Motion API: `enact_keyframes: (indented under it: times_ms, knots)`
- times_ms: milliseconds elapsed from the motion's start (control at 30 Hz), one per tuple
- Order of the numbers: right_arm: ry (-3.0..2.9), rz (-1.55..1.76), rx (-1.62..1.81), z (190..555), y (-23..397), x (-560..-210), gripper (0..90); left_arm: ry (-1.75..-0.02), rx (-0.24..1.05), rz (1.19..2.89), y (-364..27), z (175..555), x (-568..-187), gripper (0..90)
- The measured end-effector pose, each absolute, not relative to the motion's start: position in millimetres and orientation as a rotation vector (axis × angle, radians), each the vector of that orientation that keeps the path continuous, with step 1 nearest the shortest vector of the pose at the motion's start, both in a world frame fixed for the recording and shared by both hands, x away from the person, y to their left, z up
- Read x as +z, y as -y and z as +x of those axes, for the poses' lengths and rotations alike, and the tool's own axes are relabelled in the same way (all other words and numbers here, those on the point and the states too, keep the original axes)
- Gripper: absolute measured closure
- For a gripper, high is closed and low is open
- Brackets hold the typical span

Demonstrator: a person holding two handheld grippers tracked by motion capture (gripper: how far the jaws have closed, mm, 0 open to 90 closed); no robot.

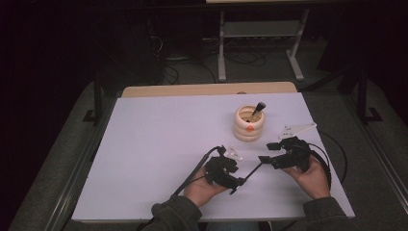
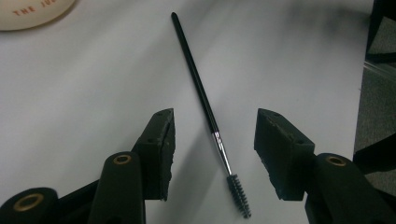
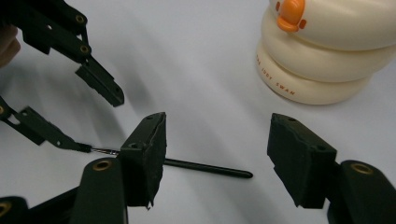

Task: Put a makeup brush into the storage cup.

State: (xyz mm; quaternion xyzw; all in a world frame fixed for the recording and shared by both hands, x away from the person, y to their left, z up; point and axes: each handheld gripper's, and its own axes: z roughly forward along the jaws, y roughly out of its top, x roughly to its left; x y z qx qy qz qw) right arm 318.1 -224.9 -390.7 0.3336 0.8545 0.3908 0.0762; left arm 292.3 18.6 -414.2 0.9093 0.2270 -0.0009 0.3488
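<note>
A thin black spoolie brush [image 1: 250, 174] lies flat on the white table [image 1: 159, 144] between my two grippers. My left gripper [image 1: 235, 175] is open, and the spoolie brush [image 2: 205, 100] runs up between its jaws with the bristle head nearest the camera. My right gripper [image 1: 266, 151] is open too. The handle tip of the spoolie brush [image 3: 219, 171] reaches into its gap, apart from both jaws. The left gripper [image 3: 98, 123] stands open at the bristle end. A cream ringed holder [image 1: 248, 125] with an orange beak holds another brush [image 1: 258, 108].
The holder [image 3: 322, 60] stands just beyond my right gripper, and the holder [image 2: 32, 11] sits far off at the upper left in the left gripper view. A wooden strip [image 1: 207, 89] borders the table's far edge. A desk frame [image 1: 260, 43] and cables lie on the floor behind.
</note>
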Motion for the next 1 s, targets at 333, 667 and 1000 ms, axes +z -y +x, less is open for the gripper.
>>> enact_keyframes:
  times_ms: [333,667,1000]
  knots:
    - [-2.548,1.024,1.170,319,227,-391,34.5,-0.655,0.000,2.395,4,293,-427,58.5]
    - [-2.548,1.009,1.157,319,227,-391,34.4,-0.684,0.063,2.442,11,291,-434,72.4]
    - [-2.546,0.990,1.153,319,224,-392,34.6,-0.620,0.167,2.486,16,287,-434,85.5]
